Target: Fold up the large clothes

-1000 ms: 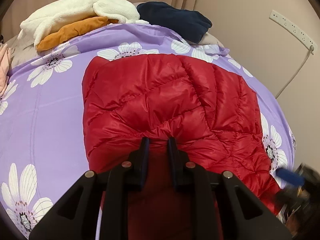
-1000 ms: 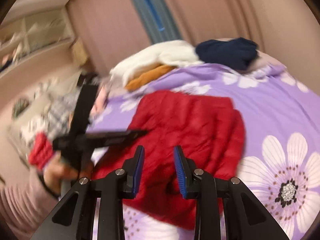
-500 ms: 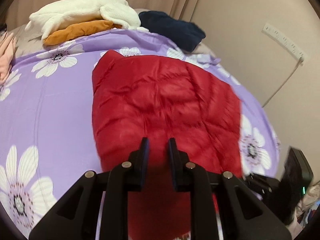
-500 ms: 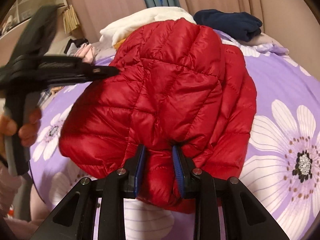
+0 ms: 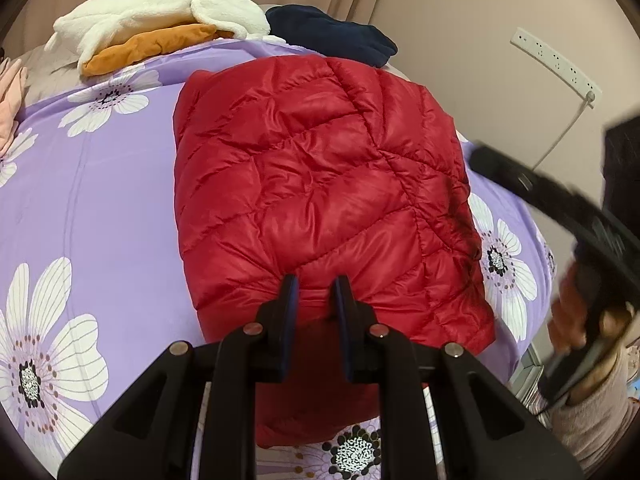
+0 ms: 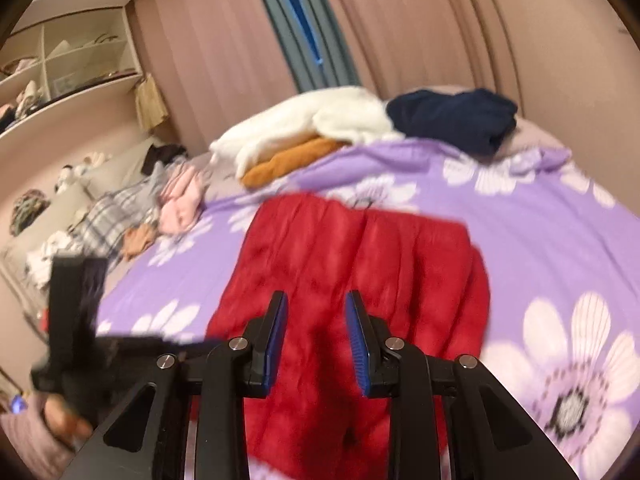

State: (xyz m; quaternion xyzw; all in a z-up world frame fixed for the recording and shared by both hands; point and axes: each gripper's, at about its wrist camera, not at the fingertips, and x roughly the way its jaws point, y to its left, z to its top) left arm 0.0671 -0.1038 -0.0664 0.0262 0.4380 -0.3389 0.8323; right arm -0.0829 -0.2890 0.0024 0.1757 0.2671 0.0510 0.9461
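Note:
A red quilted puffer jacket (image 5: 320,184) lies folded over on the purple flowered bedspread (image 5: 100,200). My left gripper (image 5: 314,284) is shut on the jacket's near folded edge. In the right wrist view the jacket (image 6: 352,256) lies flat and blurred below my right gripper (image 6: 316,308), which is open, empty and above the cloth. The right gripper also shows in the left wrist view (image 5: 560,208), raised at the right of the jacket. The left gripper shows blurred in the right wrist view (image 6: 80,344).
A white fleece (image 5: 160,8) on an orange garment (image 5: 152,46) and a navy garment (image 5: 332,38) lie at the bed's far end. Pink clothes (image 6: 180,200) lie at the left. A power strip (image 5: 556,60) hangs on the right wall. Shelves (image 6: 60,72) stand at the left.
My right gripper has let go of the jacket's edge, opened and pulled back up. The lifted jacket half now lies folded down flat. My left gripper stays shut on the near edge.

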